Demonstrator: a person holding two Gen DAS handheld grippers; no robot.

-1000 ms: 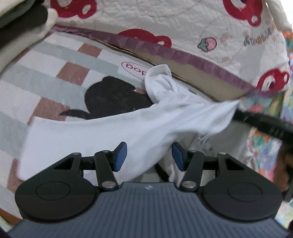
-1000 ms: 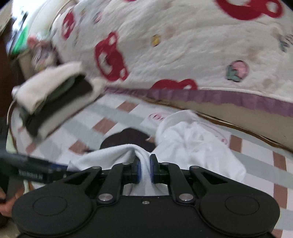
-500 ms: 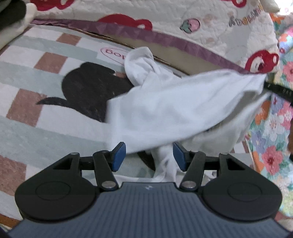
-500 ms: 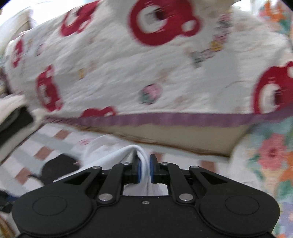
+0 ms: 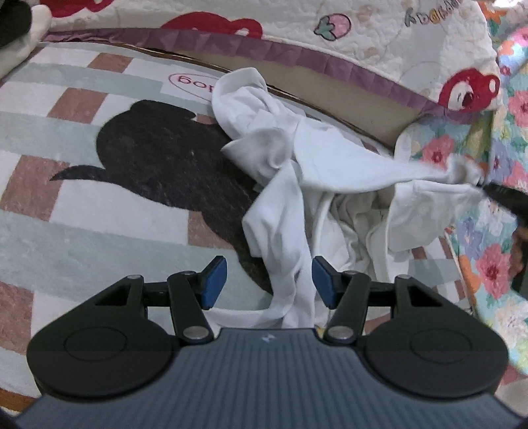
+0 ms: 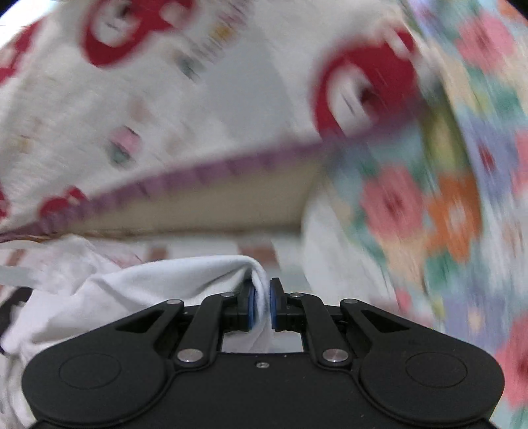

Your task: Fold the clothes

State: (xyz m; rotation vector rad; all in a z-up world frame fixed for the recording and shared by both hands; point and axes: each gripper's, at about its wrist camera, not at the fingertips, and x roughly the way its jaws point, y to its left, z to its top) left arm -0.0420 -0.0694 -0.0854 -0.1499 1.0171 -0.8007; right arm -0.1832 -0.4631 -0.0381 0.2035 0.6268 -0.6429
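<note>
A crumpled white garment [image 5: 297,171] lies on the striped rug [image 5: 82,204], stretched out toward the right. My left gripper [image 5: 269,280] is open; a hanging fold of the white cloth passes between its blue pads [image 5: 214,280] without being pinched. My right gripper [image 6: 260,305] is shut on a bunched edge of the same garment [image 6: 184,274] and holds it raised. In the left wrist view the right gripper [image 5: 501,194] shows dark at the far right, where the cloth ends.
A white quilt [image 5: 297,29] with red prints and a purple border drapes the bed edge behind. A floral blanket [image 5: 488,264] lies at the right. The rug bears a black animal shape [image 5: 158,155]. The right wrist view is motion-blurred.
My right gripper has pulled its edge of the garment far to the right, stretching the cloth. The left gripper has stayed open while the cloth slid across in front of it.
</note>
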